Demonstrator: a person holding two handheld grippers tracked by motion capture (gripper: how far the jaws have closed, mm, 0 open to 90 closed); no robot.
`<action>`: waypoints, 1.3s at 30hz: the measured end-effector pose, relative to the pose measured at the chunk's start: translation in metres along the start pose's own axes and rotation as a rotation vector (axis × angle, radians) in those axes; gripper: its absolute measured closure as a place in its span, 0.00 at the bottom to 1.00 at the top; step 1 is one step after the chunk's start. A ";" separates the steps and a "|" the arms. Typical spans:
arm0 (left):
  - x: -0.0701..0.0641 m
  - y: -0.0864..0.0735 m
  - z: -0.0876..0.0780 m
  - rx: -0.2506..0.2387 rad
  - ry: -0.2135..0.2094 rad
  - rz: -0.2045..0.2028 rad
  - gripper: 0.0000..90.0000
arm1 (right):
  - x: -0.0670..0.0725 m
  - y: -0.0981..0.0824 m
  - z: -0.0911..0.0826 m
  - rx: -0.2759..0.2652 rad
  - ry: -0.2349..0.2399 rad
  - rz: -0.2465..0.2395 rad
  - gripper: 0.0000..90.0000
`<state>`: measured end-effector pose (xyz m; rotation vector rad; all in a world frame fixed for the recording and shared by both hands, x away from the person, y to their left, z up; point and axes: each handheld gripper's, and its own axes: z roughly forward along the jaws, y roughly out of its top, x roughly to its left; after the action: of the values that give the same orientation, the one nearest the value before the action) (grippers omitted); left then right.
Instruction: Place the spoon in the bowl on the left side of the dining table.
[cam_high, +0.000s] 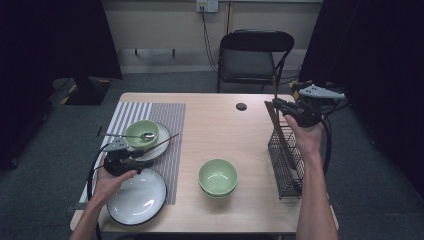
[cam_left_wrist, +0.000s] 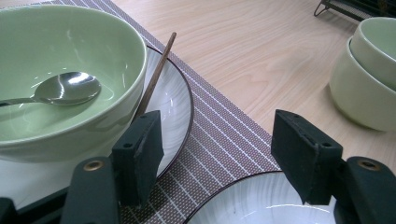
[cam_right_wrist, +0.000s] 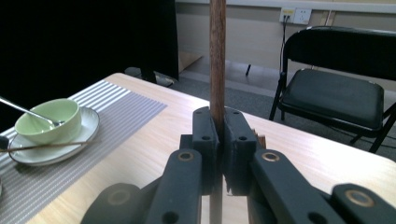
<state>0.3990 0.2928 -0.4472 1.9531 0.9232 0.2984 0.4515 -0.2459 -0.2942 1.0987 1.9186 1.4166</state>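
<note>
Here, at the right of the high view, we see the right gripper (cam_high: 280, 106) clamped on a brown chopstick (cam_high: 280, 135) whose lower part slants down into the black wire rack (cam_high: 286, 165); in the right gripper view the jaws pinch this chopstick (cam_right_wrist: 217, 60) upright at centre frame. At lower left, the left gripper (cam_high: 131, 156) stands with jaws apart, holding nothing, beside the green bowl (cam_high: 141, 133) with its spoon (cam_high: 131, 135), where a second chopstick (cam_high: 162, 142) rests on the plate (cam_high: 162, 136).
</note>
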 end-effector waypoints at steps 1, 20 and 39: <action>0.000 0.000 0.000 -0.001 -0.001 -0.004 0.38 | 0.001 0.002 0.000 -0.003 0.002 -0.004 0.94; -0.006 0.006 0.000 -0.038 -0.016 0.016 0.38 | 0.029 0.027 0.002 -0.036 0.032 -0.048 0.95; -0.017 0.017 -0.004 -0.089 -0.071 0.030 0.42 | 0.056 0.019 0.006 -0.055 0.153 0.017 0.95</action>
<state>0.3940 0.2784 -0.4286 1.8848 0.8221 0.2814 0.4315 -0.1932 -0.2745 1.0092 1.9660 1.5943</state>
